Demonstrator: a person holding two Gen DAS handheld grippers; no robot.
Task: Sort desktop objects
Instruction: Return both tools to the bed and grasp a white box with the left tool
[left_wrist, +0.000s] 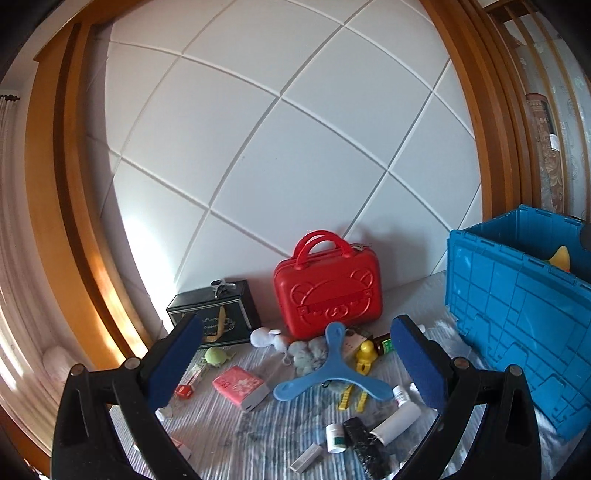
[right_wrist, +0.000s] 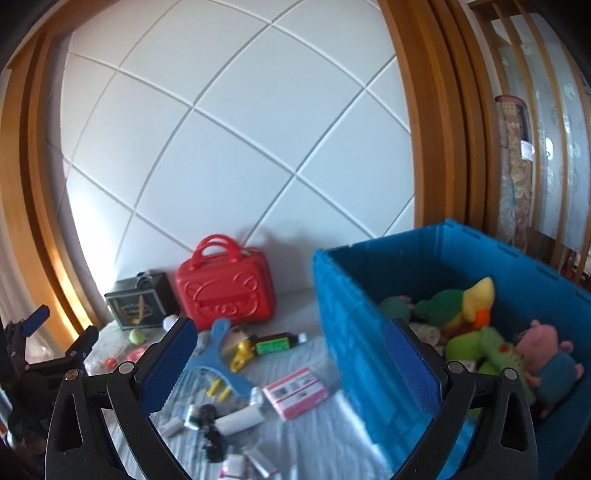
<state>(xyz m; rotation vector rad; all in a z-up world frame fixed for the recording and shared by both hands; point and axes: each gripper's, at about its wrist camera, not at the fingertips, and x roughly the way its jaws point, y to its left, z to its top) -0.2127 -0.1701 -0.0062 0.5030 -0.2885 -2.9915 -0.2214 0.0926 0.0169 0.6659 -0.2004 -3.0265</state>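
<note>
The right wrist view is motion-blurred, so the small bottles and boxes (right_wrist: 221, 424) on the bed's near edge cannot be told apart. In the left wrist view the blue crate (left_wrist: 517, 306) is cut by the right edge (only a yellow toy (left_wrist: 561, 256) peeks over its rim).

No text is legible; print on the black box (left_wrist: 216, 314) and pink-white packet (right_wrist: 296, 393) is too blurred.
</note>
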